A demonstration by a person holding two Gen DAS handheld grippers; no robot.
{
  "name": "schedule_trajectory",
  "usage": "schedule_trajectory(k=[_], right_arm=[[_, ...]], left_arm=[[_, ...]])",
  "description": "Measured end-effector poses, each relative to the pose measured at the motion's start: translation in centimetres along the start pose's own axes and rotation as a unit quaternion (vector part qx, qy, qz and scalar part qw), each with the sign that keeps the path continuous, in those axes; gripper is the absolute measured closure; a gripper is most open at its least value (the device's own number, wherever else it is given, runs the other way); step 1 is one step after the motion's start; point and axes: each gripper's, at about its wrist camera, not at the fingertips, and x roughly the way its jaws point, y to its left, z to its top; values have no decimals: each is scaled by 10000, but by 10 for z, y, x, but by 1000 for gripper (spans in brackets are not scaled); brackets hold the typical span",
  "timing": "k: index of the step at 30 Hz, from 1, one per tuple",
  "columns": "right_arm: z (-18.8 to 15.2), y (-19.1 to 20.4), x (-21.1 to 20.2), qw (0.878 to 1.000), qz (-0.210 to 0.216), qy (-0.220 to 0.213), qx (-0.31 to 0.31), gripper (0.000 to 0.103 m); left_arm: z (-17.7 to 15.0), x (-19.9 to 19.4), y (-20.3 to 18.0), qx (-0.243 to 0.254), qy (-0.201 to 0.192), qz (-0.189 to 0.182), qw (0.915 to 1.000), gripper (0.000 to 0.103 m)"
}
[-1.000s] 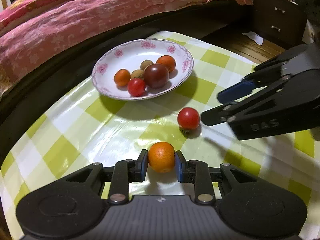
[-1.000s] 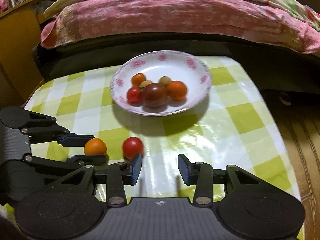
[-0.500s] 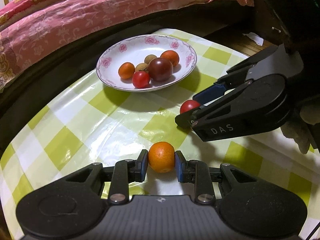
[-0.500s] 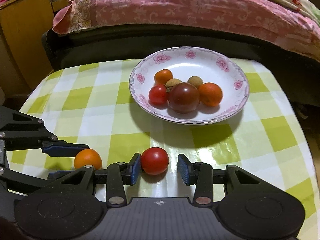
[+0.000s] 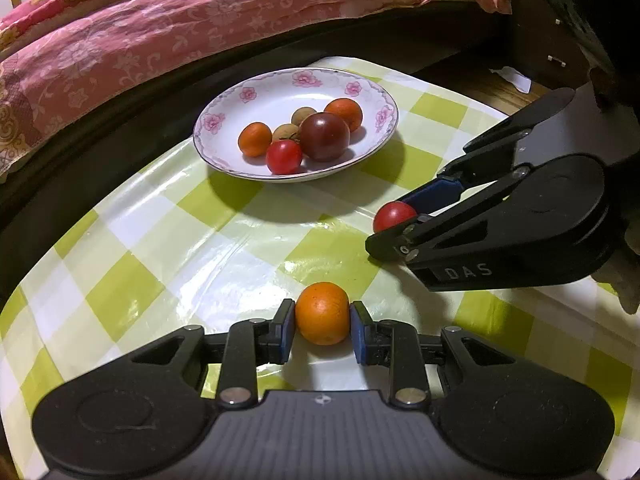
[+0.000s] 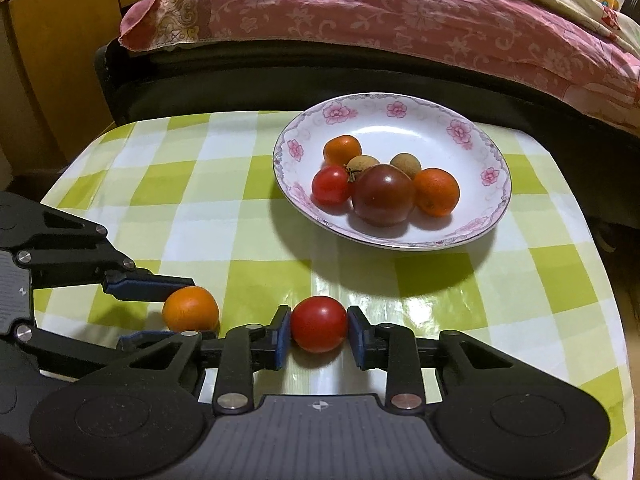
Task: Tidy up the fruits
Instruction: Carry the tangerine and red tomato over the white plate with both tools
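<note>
A small orange fruit (image 5: 322,312) rests on the checked tablecloth with my left gripper (image 5: 322,322) shut on it, one blue pad against each side. Just right of it lies a red tomato (image 6: 319,323). My right gripper (image 6: 319,331) is closing its jaws on that tomato, and both pads touch its sides. In the right wrist view the orange fruit (image 6: 191,308) sits left of the tomato inside the left gripper (image 6: 168,310). The left wrist view shows the tomato (image 5: 394,215) half hidden by the right gripper (image 5: 390,225). Beyond both stands a flowered white plate (image 6: 420,136) holding several small fruits.
The plate (image 5: 280,96) holds a dark tomato (image 6: 383,194), a red tomato, two orange fruits and two brown longans. A bed with a pink quilt (image 6: 360,12) runs behind the small table (image 6: 200,184). Wooden furniture (image 6: 48,60) stands at the left.
The right gripper slid left until the red tomato lay between its fingers, then narrowed its jaws onto it. The left gripper kept still, shut on the orange fruit.
</note>
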Motion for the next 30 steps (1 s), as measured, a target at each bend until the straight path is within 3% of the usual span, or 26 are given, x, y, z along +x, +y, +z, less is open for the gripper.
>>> schedule_trajectory(k=[12, 30], right_arm=[[-8, 2, -17, 9999, 52, 92, -29, 77], [-24, 8, -25, 9994, -33, 342, 51, 77]], left_arm=[[-2, -7, -6, 43, 70, -173, 9998, 67], [5, -8, -18, 161, 107, -141, 9997, 67]])
